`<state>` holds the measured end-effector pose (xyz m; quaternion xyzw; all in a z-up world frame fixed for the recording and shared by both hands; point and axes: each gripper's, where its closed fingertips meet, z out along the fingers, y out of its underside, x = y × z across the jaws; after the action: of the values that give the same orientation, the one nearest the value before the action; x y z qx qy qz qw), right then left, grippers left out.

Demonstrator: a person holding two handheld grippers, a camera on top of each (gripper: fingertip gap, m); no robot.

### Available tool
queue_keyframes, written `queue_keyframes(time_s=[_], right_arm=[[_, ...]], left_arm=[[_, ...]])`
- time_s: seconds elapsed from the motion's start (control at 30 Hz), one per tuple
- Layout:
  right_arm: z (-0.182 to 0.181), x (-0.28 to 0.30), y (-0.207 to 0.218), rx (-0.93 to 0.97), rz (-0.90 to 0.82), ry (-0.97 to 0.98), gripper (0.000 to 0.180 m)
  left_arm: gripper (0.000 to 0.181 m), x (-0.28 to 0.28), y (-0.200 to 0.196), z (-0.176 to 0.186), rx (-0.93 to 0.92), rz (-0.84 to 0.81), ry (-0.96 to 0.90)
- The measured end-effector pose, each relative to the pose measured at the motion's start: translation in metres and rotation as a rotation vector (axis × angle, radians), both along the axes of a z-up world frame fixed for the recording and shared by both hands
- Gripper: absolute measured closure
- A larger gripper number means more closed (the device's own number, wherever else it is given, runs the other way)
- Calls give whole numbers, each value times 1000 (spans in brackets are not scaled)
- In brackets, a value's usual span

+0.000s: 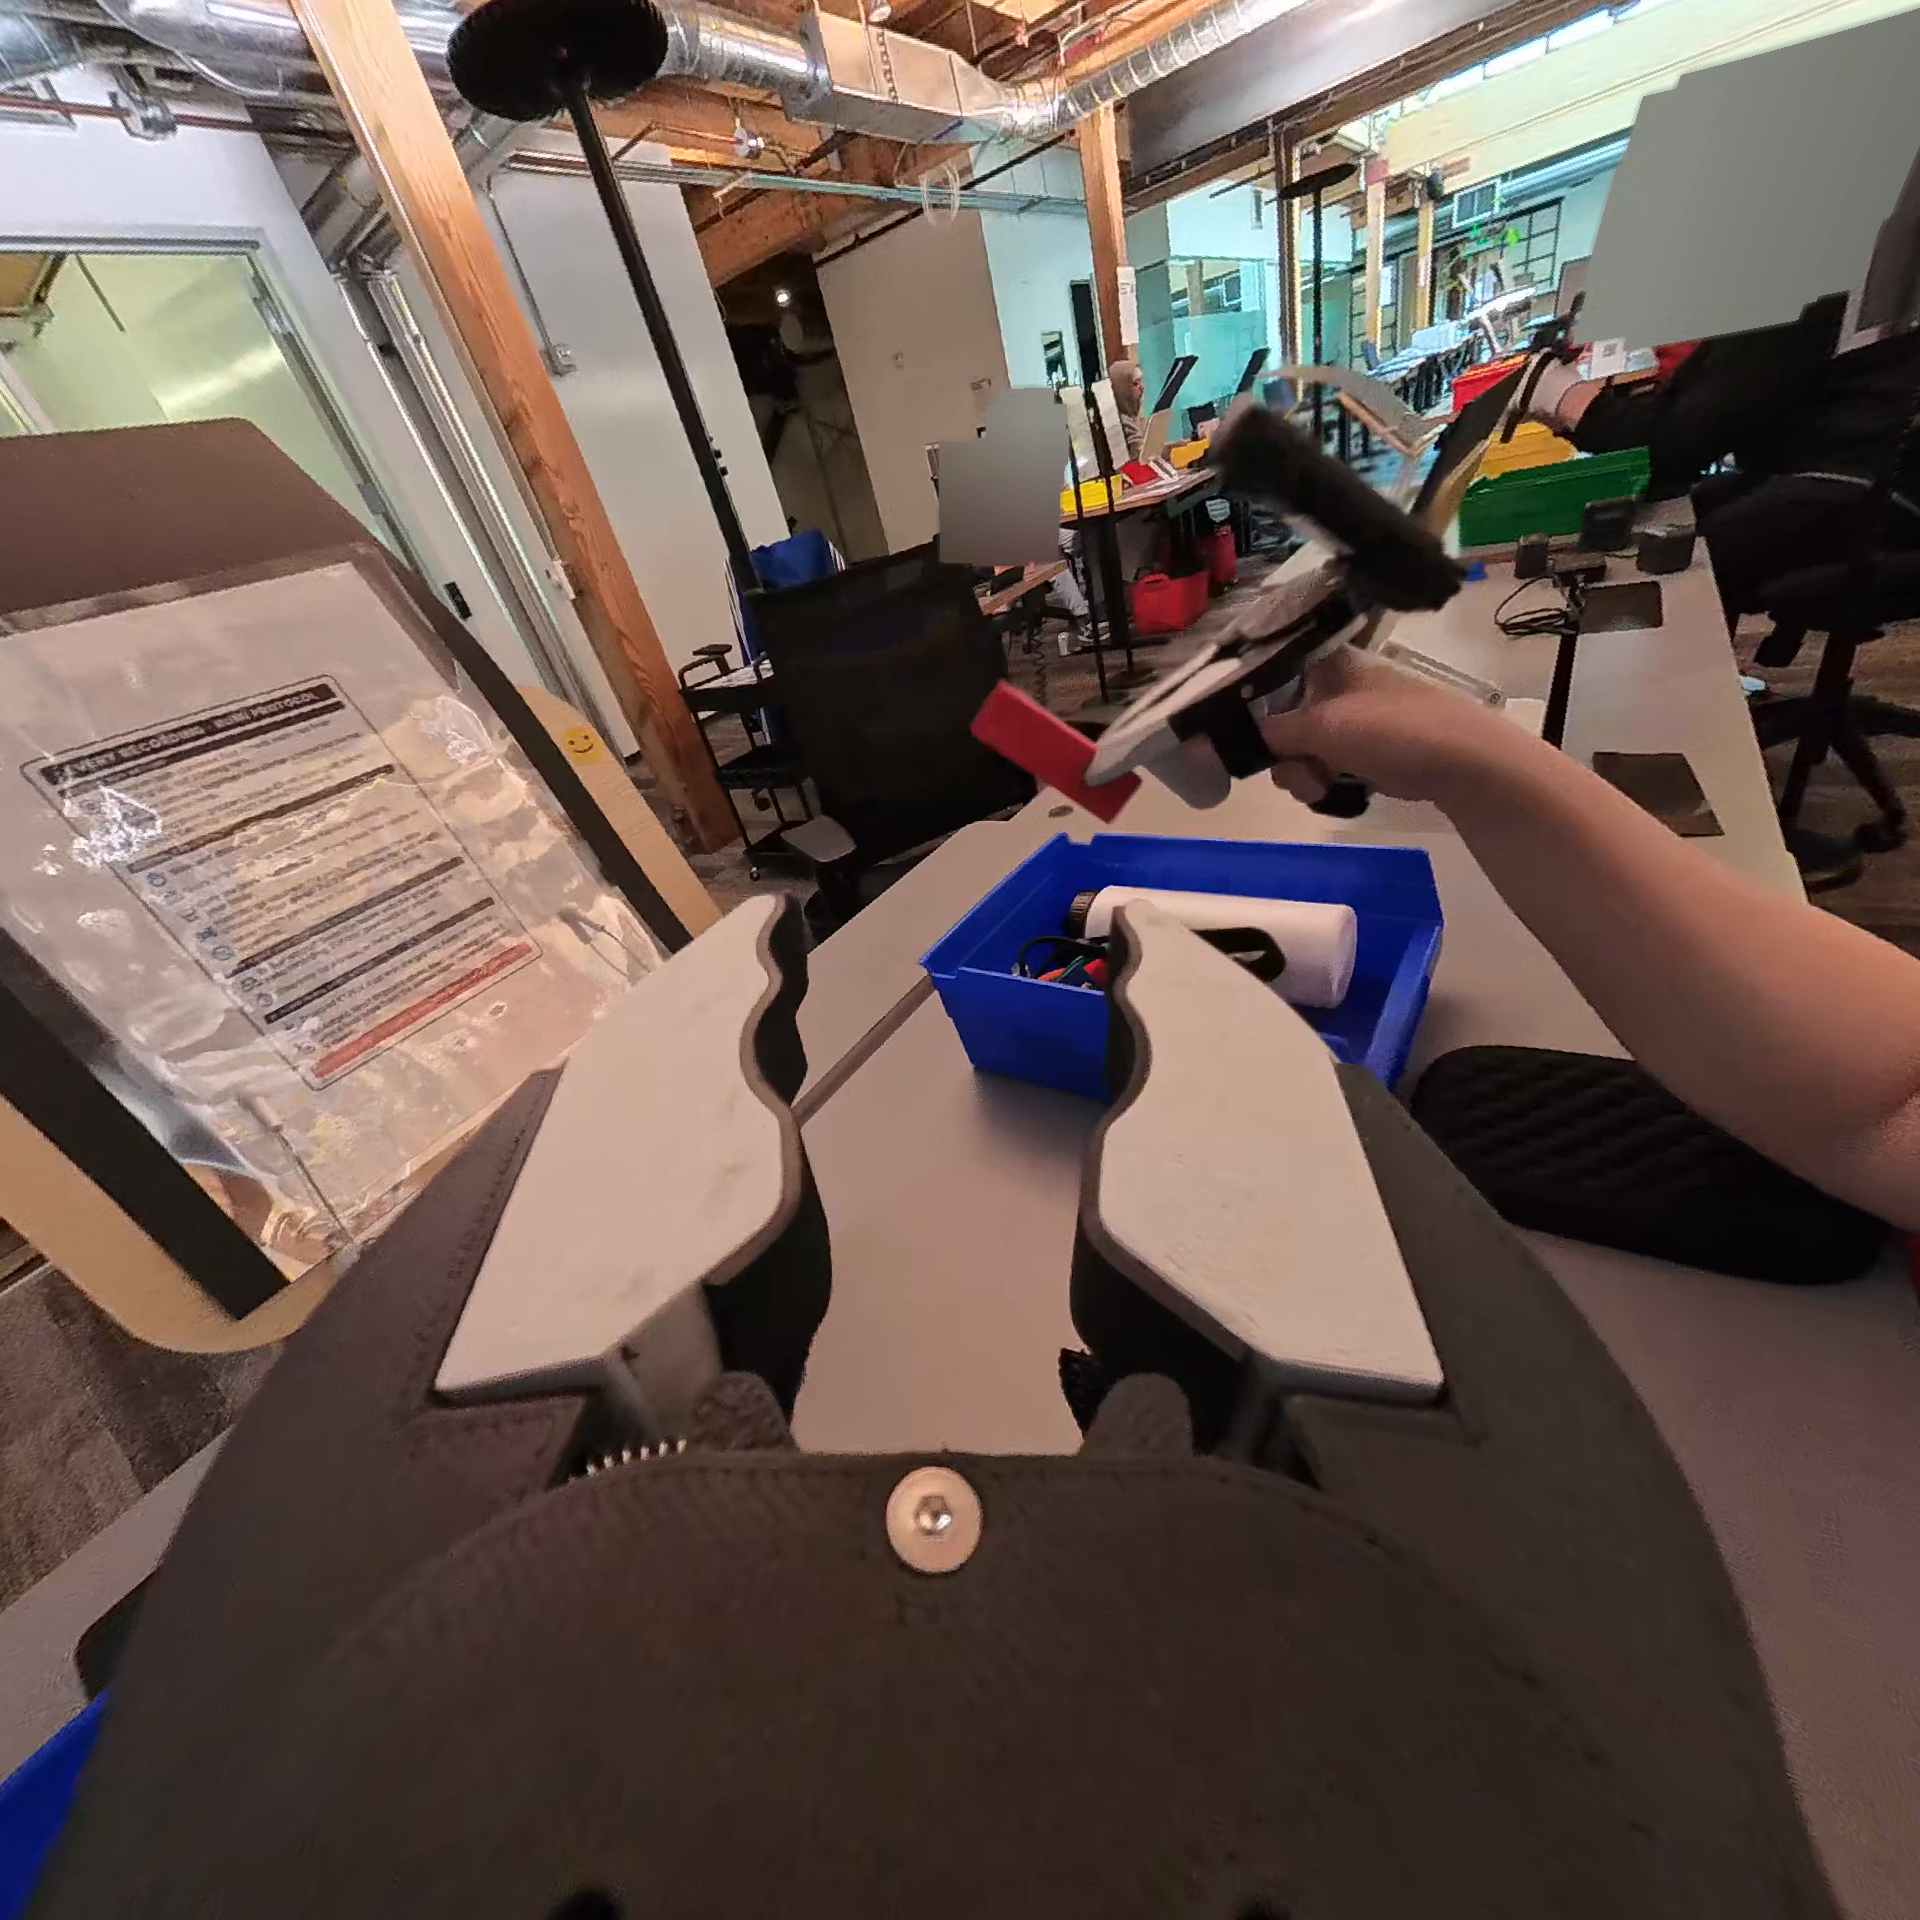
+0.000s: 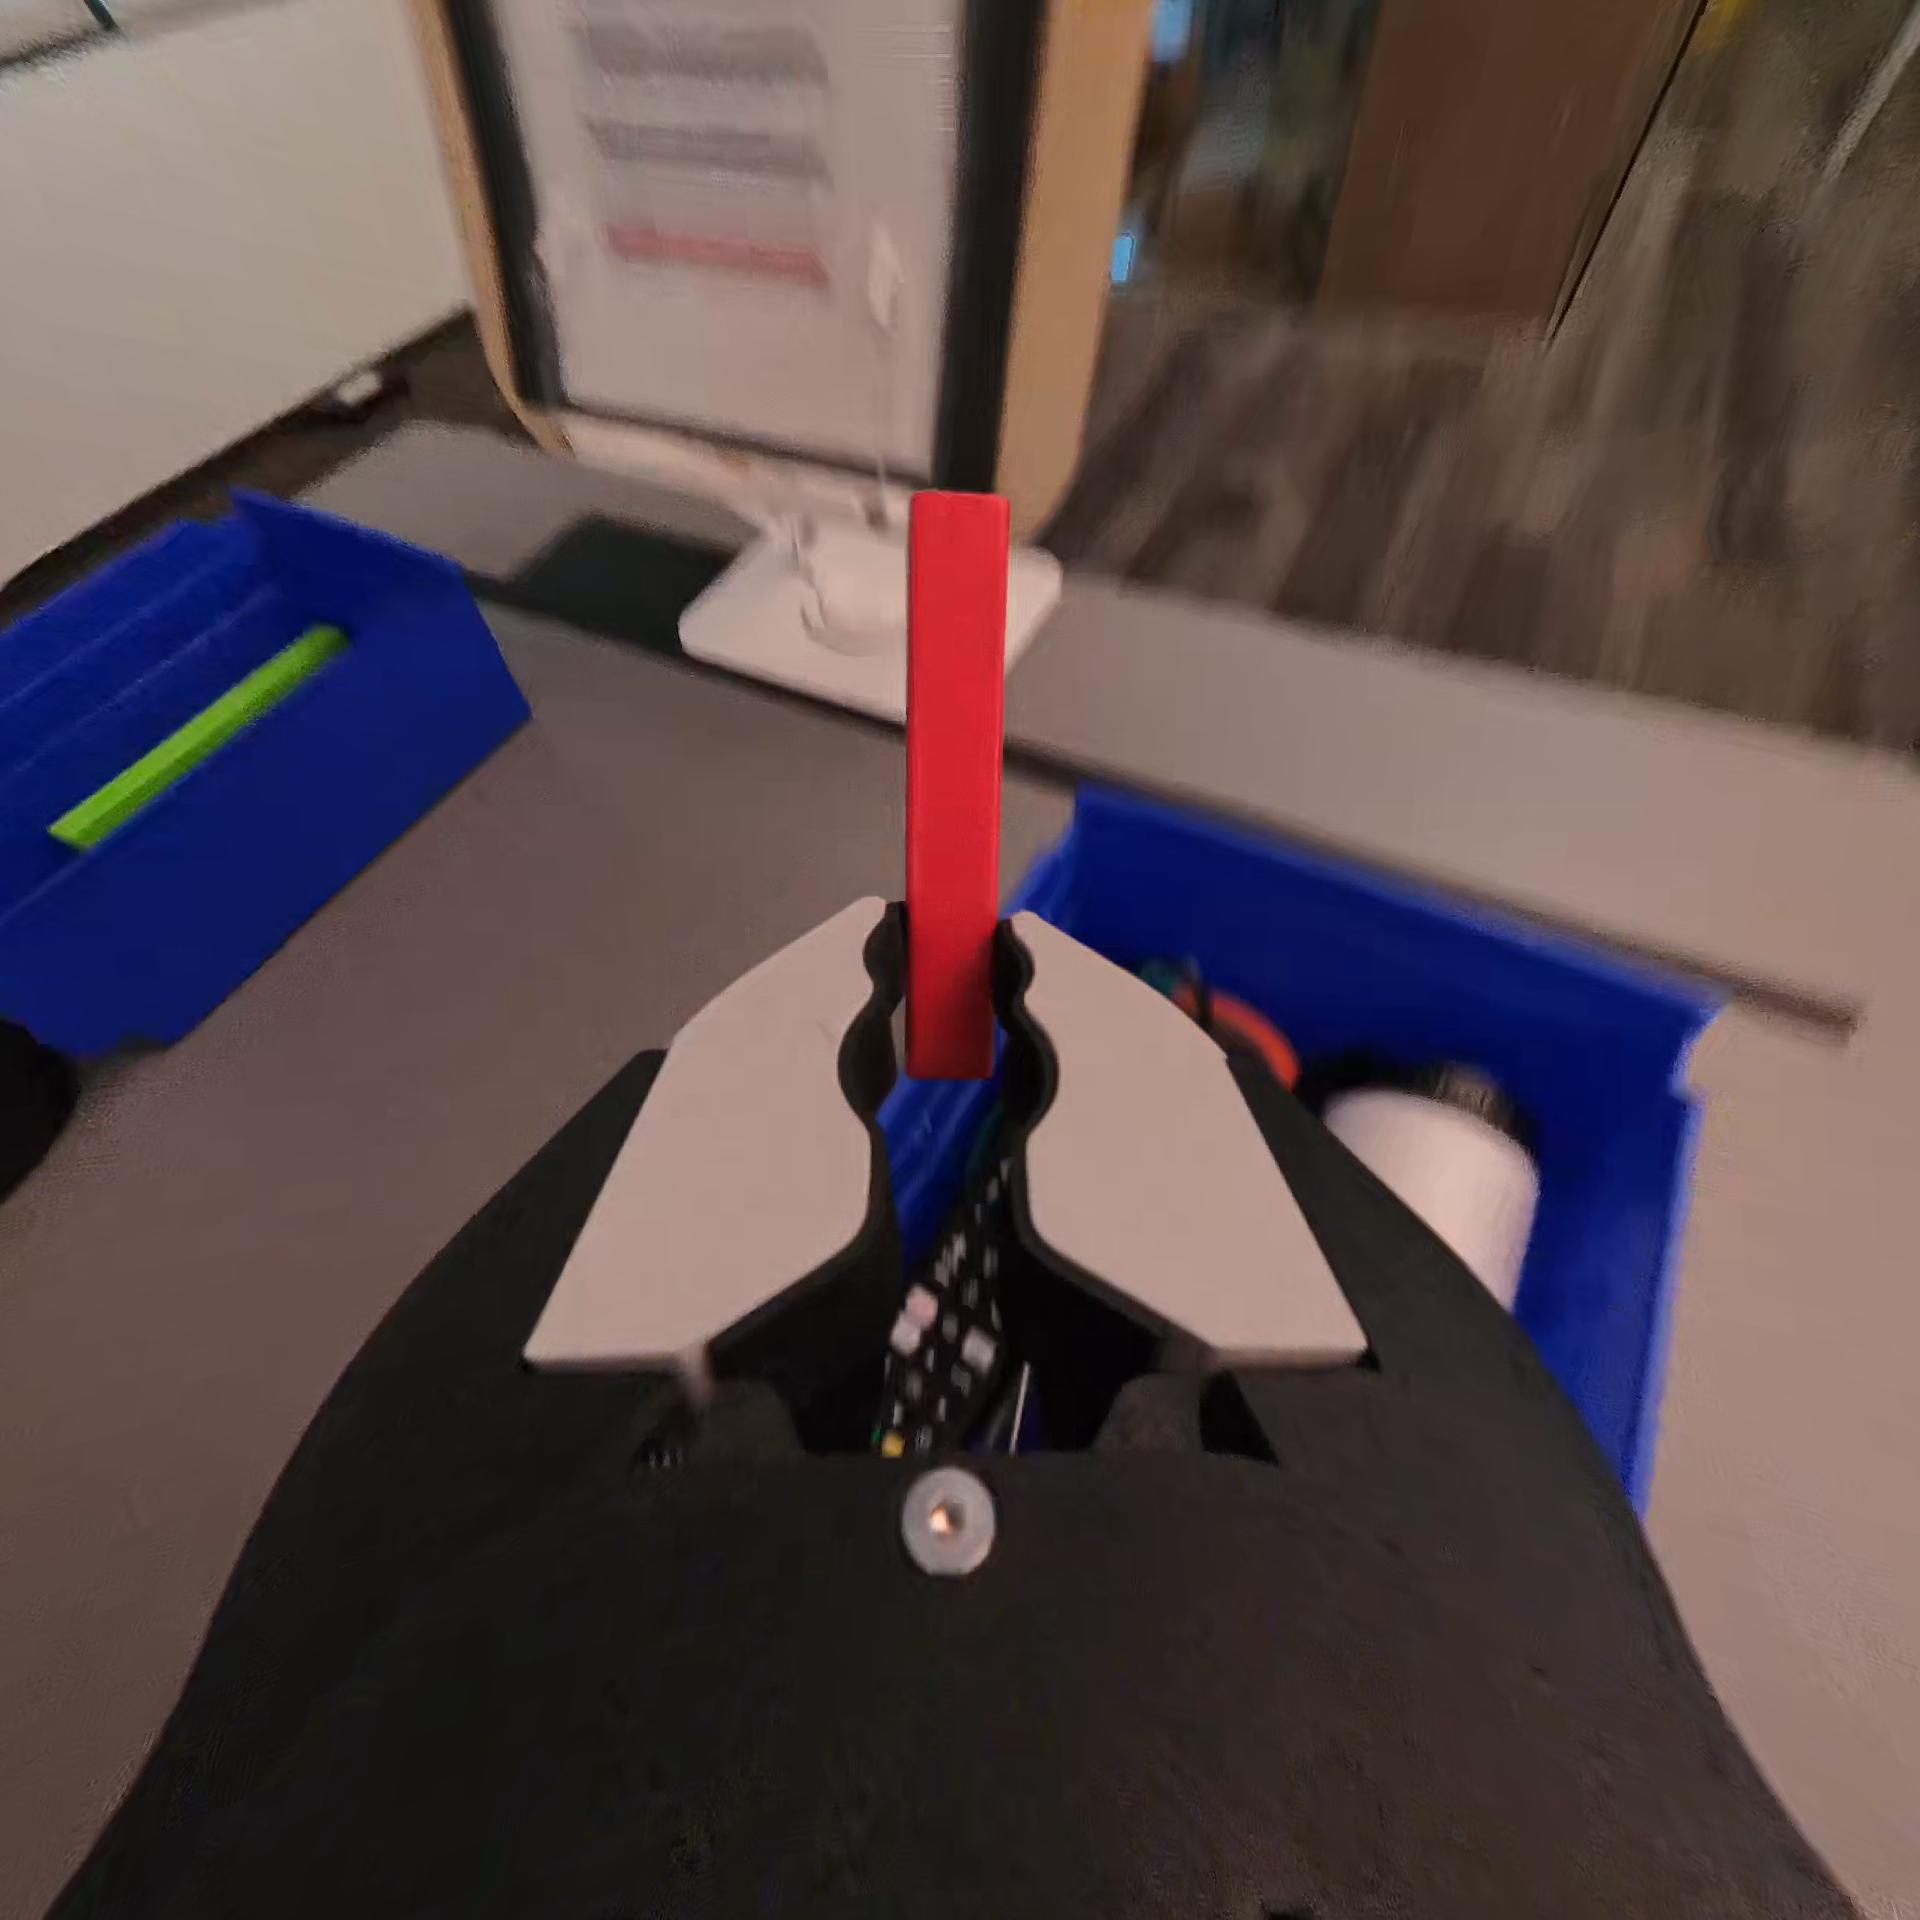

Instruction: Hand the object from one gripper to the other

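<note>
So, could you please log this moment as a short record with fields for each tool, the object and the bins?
right tool: shut on red block, raised above the table
left tool: open, empty
red block: held at one end, most of it sticking out past the tips
near blue bin: holds white cylinder and small items
far blue bin: holds green bar
handover: not yet done

A printed sheet in a clear sleeve stands at the left edge of the table.

The sheet (image 1: 281,883) carries a dark heading bar, rows of small print with icons and a red strip at its foot; a yellow smiley sticker (image 1: 580,743) sits on the wooden board behind it.
</note>
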<state>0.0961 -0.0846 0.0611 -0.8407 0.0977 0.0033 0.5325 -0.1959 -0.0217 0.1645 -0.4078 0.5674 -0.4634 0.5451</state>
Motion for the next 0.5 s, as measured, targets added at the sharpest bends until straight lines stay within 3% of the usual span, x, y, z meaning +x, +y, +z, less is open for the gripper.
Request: queue_keyframes(time_s=[0.1,0.37,0.5], right_arm=[[-51,21,-18,-195,-1,238,163],[-131,59,-53,-485,-161,375,161],[-138,62,-53,-522,-202,359,162]], left_arm=[[126,1,3,-3,-2,4,22],[127,9,2,-17,25,8,95],[124,5,16,-20,53,85,135]])
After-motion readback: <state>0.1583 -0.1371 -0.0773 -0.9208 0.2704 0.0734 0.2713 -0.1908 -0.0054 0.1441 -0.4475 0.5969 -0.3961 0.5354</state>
